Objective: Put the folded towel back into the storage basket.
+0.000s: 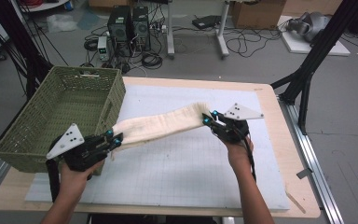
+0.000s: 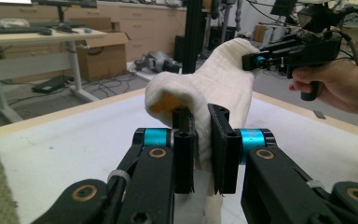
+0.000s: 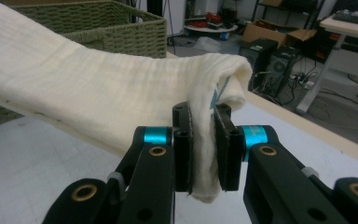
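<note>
- Above the middle of the desk (image 1: 279,140) I have a cream cloth (image 1: 161,125) stretched in the air between my two grippers — it hangs as a long band, clear of the white mat (image 1: 191,172), sagging a little toward the left.
- My left gripper (image 1: 113,138) sits near the desk's left edge, just beside the green woven basket (image 1: 56,109); in the left gripper view its fingers (image 2: 184,161) are pinching one end of the cloth, which bunches up over them.
- My right gripper (image 1: 208,117) is held higher, toward the far right part of the desk; in the right gripper view its fingers (image 3: 182,158) are pressed onto the other end, folded cloth sandwiched between them with a small tail hanging below.
- That basket stands on the desk's far left corner, overhanging the edge — I see nothing in the part of it that faces me.
- Each gripper is held in a hand (image 1: 74,179) coming in from the near edge.
</note>
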### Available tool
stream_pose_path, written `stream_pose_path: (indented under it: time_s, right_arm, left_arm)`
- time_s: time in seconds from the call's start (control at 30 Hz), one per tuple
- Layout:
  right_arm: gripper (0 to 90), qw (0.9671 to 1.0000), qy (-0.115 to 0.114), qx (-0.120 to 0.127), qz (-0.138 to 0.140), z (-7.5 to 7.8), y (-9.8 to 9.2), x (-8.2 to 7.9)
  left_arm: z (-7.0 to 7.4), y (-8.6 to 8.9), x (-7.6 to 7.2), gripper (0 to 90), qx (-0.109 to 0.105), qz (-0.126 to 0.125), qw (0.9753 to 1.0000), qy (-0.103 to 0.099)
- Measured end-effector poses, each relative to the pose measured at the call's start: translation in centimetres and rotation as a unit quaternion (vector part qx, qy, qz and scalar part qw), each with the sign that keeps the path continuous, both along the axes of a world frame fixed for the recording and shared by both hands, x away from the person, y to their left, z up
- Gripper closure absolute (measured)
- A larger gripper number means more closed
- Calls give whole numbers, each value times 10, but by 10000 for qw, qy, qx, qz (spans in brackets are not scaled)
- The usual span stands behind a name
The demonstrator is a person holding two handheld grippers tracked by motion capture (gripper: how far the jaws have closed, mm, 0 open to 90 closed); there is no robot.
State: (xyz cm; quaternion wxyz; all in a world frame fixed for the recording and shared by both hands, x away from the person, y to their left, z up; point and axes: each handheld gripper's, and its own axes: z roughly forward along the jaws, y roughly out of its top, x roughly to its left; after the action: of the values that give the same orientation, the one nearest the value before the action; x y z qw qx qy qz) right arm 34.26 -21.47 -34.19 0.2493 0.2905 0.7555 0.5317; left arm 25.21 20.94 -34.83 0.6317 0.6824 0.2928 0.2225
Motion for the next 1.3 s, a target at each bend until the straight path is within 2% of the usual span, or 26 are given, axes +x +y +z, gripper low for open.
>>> stream_pose_path:
  time_s: [0.23, 0.57, 0.77, 1.1, 1.17, 1.3]
  right_arm:
    - [798, 9998, -120, -19, 143, 26, 29, 25]
    - [798, 9990, -259, -186, 303, 51, 74, 54]
    - [798, 9988, -277, -212, 354, 59, 99, 66]
    - [799, 9982, -270, -251, 464, 66, 136, 86]
    - [800, 9981, -352, -228, 455, 69, 144, 88]
    - [800, 9976, -348, -295, 514, 73, 158, 94]
  left_arm:
    - [9, 17, -7, 807, -61, 229, 9996, -124]
    - [14, 38, -14, 808, -182, 552, 9981, -221]
    - [14, 51, -18, 808, -214, 712, 9970, -223]
    - [16, 65, -24, 809, -148, 956, 9950, -249]
    - [17, 68, -25, 808, -157, 997, 9946, -256]
    - [17, 75, -27, 809, -191, 1091, 9935, -266]
